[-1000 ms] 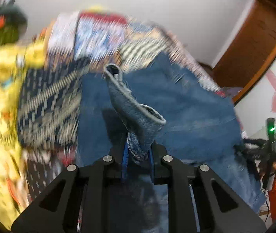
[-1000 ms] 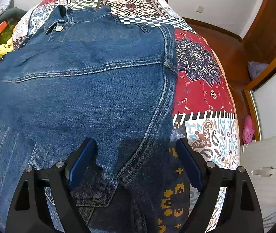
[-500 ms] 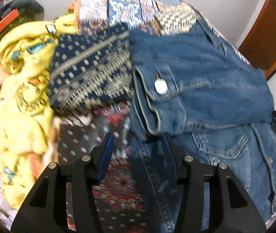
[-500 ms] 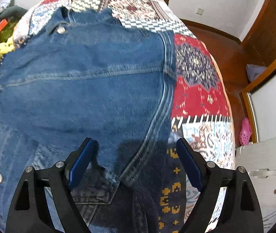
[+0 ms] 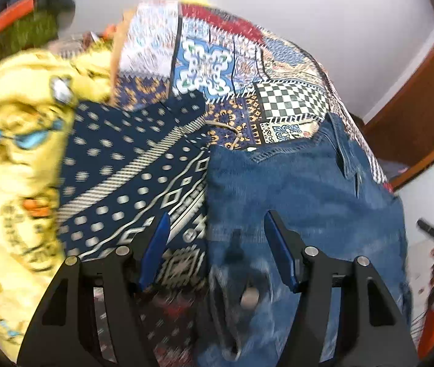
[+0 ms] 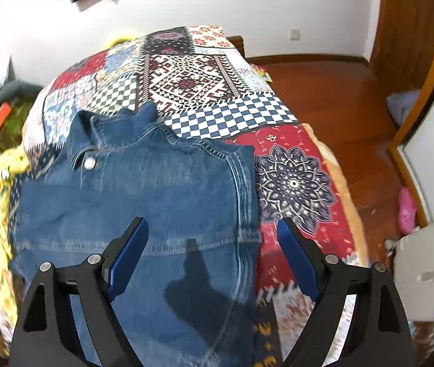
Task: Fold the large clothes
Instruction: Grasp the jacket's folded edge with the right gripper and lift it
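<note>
Both grippers free above the denim

My left gripper (image 5: 214, 250) had just been opening, nothing between its jaws; my right gripper (image 6: 212, 257) hung wide, empty. Beyond, the denim jacket (image 6: 156, 189) lay on the patchwork bedspread (image 6: 192, 82): heavy, stiff, best pinched at seams.

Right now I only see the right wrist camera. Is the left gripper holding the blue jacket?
Observer: No. The left gripper is open. Its jaws have just been opening, and nothing is pinched between them.
Operator: What's under it?
Observer: One edge of the denim jacket, with a blurred cuff button low in the left wrist view.
Operator: Is anything beside the jacket?
Observer: A navy patterned cloth lies against that edge, and a yellow garment is bunched up past it.
</note>
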